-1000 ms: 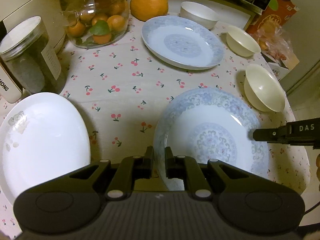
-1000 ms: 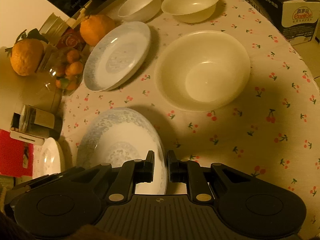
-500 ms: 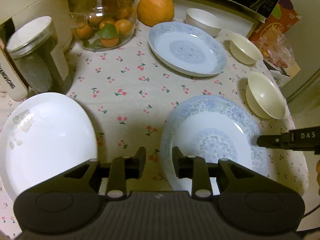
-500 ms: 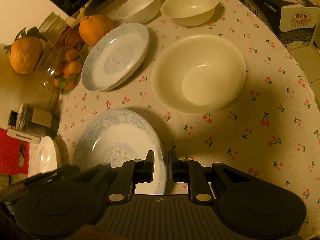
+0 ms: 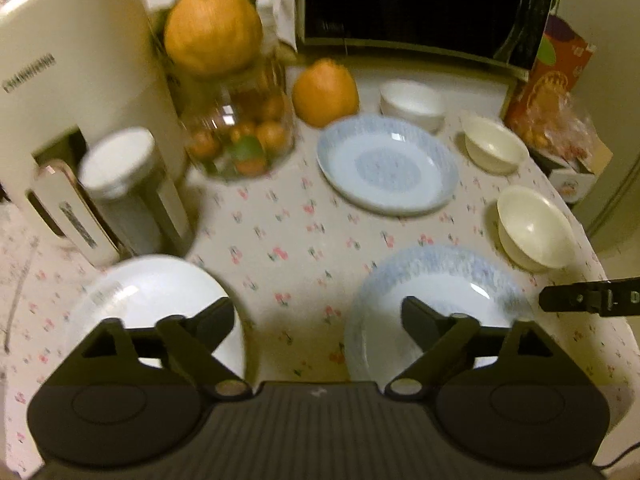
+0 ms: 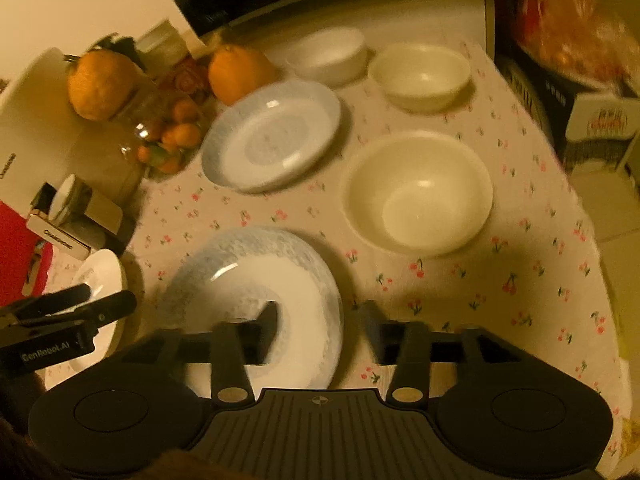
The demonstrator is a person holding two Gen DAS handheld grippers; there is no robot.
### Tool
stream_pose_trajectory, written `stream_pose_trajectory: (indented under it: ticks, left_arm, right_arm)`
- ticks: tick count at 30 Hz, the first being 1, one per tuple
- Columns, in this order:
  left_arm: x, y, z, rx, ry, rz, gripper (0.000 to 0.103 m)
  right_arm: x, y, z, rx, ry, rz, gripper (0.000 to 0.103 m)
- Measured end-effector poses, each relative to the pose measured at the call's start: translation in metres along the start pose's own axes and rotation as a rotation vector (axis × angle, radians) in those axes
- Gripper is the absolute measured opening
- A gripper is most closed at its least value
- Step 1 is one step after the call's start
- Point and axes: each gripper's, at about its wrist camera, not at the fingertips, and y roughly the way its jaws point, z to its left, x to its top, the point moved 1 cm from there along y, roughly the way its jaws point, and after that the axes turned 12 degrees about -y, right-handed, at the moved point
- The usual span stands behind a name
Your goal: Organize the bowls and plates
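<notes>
A blue-patterned plate (image 5: 440,300) (image 6: 248,280) lies flat on the cherry-print tablecloth (image 5: 288,232). My left gripper (image 5: 318,312) hovers over the plate's left rim with its jaws opening, and nothing is pressed between them. My right gripper (image 6: 320,312) straddles the plate's right rim, jaws also opening, pads clear of it. A second blue plate (image 5: 388,164) (image 6: 272,136) sits farther back. A plain white plate (image 5: 148,292) (image 6: 100,276) lies at the left. A large cream bowl (image 6: 418,192), a smaller cream bowl (image 6: 420,72) and a white bowl (image 6: 328,54) stand to the right and at the back.
A glass jar of small oranges (image 5: 236,136), two big oranges (image 5: 326,92), a lidded jar (image 5: 128,192) and a white appliance (image 5: 72,80) crowd the back left. A microwave (image 5: 420,4) and boxes (image 5: 556,80) line the back right. The table edge (image 6: 592,240) runs along the right.
Both grippers went from shut on the near blue plate's opposite rims to open and have lifted away. The plate now rests on the cloth.
</notes>
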Motion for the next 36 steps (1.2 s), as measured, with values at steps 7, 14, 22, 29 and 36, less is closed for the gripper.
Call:
stream_pose_trajectory:
  ticks: [7,14,22,29,36]
  left_arm:
    - [0.005,-0.016,0.002,0.000,0.055,-0.140,0.103]
    - [-0.001,-0.018,0.003,-0.044,0.163,-0.165,0.103]
    - [0.000,-0.015,0.008,-0.128,0.113,-0.092,0.103]
    - [0.001,-0.018,0.017,-0.157,0.111,-0.079,0.103]
    - [0.010,-0.018,0.057,-0.074,0.042,-0.076,0.101]
  right_arm:
    - [0.005,-0.012,0.016,-0.021,-0.066,-0.103,0.088]
    - [0.004,-0.011,0.028,-0.044,-0.119,-0.167,0.099]
    - [0.004,-0.006,0.027,-0.073,-0.124,-0.185,0.103]
    - [0.008,-0.001,0.036,-0.045,-0.147,-0.186,0.103]
    - [0.018,0.008,0.064,0.056,-0.188,-0.180,0.103]
